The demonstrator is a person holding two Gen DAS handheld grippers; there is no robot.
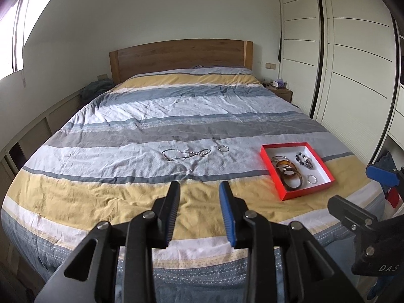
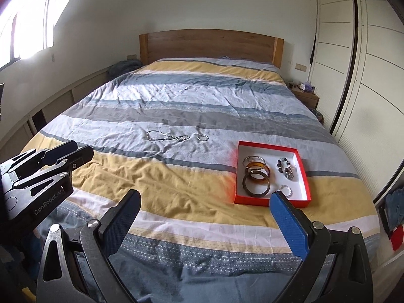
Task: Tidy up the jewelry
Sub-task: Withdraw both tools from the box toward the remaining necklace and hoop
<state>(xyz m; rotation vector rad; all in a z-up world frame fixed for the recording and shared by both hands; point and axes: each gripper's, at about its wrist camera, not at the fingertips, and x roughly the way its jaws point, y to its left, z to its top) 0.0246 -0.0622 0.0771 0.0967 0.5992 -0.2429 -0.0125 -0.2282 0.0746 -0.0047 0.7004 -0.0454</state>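
Observation:
A red box lies on the bed at the right. It holds brown and metal bangles, a beaded bracelet and a small silver ring. A silver necklace and a pair of small silver hoops lie loose on the duvet, left of the box. My left gripper hovers over the foot of the bed, partly open and empty. My right gripper stands wide open just short of the box, holding nothing.
The striped duvet covers a wide bed with a wooden headboard. A white wardrobe runs along the right side, with a nightstand beside the bed's head. A window and low shelving line the left wall.

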